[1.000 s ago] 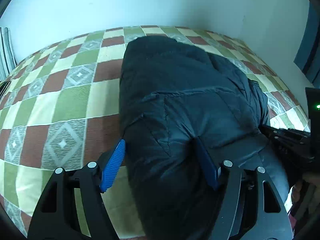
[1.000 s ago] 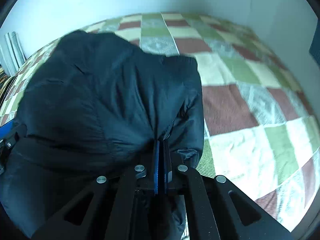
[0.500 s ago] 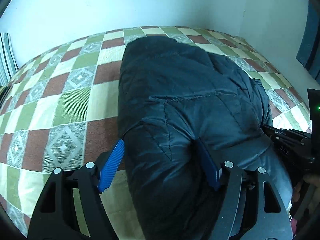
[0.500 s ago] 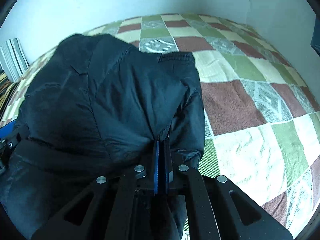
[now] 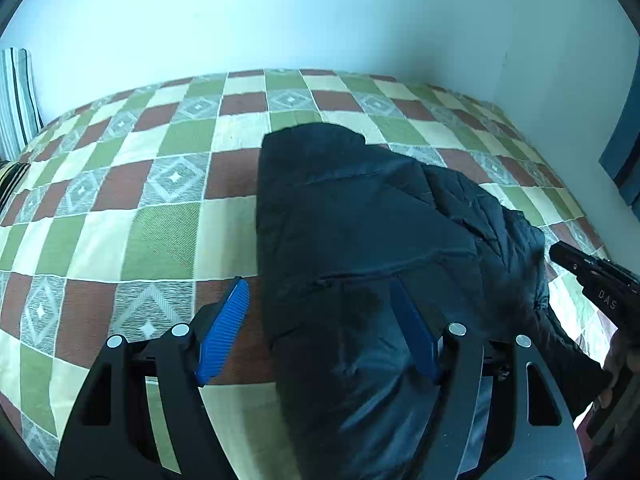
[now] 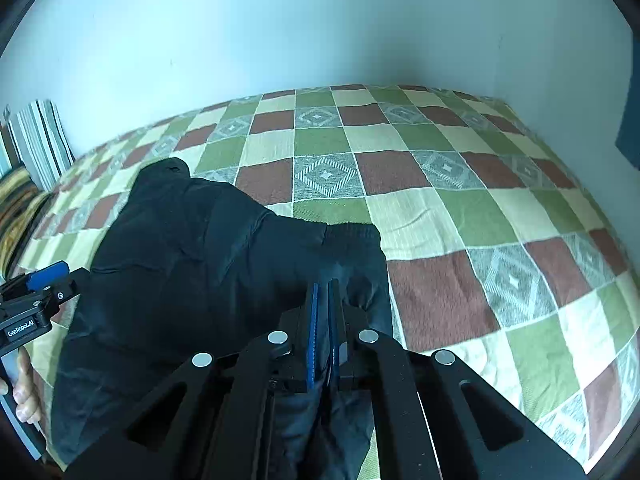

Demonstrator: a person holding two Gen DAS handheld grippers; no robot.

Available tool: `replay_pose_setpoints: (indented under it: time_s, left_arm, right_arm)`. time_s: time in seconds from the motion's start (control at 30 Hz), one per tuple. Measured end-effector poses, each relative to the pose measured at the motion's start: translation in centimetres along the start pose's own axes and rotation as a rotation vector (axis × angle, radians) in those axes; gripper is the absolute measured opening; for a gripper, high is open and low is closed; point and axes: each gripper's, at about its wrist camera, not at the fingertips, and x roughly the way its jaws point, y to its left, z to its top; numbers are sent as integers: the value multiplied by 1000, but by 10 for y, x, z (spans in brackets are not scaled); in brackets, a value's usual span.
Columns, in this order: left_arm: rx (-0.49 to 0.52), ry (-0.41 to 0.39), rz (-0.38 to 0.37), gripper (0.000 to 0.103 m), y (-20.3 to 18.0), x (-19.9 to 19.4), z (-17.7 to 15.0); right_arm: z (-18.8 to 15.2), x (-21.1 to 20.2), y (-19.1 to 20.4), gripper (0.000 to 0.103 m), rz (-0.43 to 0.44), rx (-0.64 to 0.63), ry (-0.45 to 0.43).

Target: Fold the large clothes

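Note:
A dark navy padded jacket (image 5: 360, 232) lies bunched on the checkered bedspread (image 5: 160, 232); it also shows in the right wrist view (image 6: 208, 248). My left gripper (image 5: 320, 292) is open, its blue pads wide apart, with the jacket's near left edge lying between them. My right gripper (image 6: 323, 286) is shut on a fold of the jacket's near right edge. The right gripper's body appears at the right edge of the left wrist view (image 5: 596, 280). The left gripper's blue pad shows at the left of the right wrist view (image 6: 46, 274).
The bed meets a pale wall (image 5: 320, 20) at the back and right. A striped pillow (image 6: 40, 140) and patterned cushion (image 6: 16, 204) sit at the far left. A dark curtain or panel (image 5: 628, 132) hangs on the right.
Both grippers have pulled back and up, so the jacket looks smaller and farther, with more bedspread and wall in view. The right stays shut on the fabric, the left stays open.

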Motion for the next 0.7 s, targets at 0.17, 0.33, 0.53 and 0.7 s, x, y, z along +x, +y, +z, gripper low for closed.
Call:
replay_pose_setpoints:
  time_s: [0.17,0.33,0.53,0.7]
  left_arm:
    - [26,17,18,73,-11,15,-1]
    - [37,55,32,73,-15,32,1]
    - [64,100,50,74,-22,55,3]
    - [55,128,60,74,-21,73,4]
  right_arm:
    - [7,7,-2,5,24,-22,16]
    - [6,44,1,5,41,-57,90]
    - [-7,99,3,4,25,-77,183]
    - [-8,110,-4,3,58,-21,201]
